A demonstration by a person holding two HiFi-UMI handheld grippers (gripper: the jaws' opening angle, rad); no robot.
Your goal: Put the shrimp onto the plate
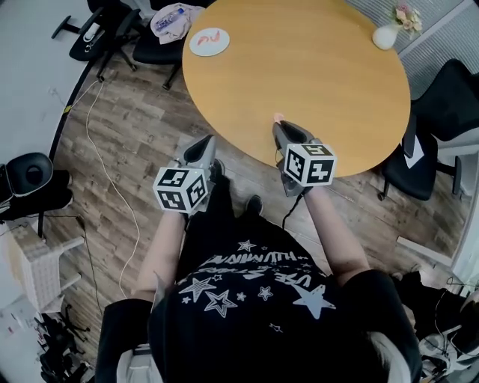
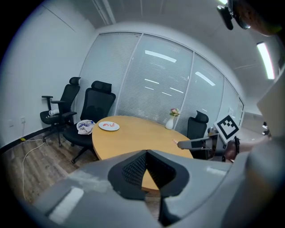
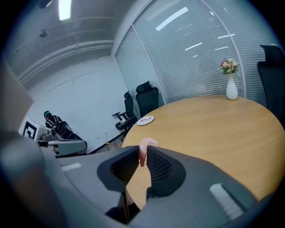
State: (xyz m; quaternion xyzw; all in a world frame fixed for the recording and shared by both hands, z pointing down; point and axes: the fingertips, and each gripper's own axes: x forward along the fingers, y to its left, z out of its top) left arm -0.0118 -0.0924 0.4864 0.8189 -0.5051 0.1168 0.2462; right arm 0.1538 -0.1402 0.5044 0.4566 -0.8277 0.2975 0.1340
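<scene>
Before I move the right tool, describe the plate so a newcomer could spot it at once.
Start at the round wooden table. At its far left edge, beside the black chair holding a crumpled bag, lies the plate: flat, round, white, with red pieces on it. The only other white thing there, the vase, stands upright with flowers at the far right edge.

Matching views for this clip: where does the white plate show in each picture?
Head view: plate near the top, left of centre, at the round table's far left edge.
Left gripper view: plate left of centre, at the table's left end.
Right gripper view: plate small, just above centre, at the table's far edge.
Shared landmark: the flower vase.
</scene>
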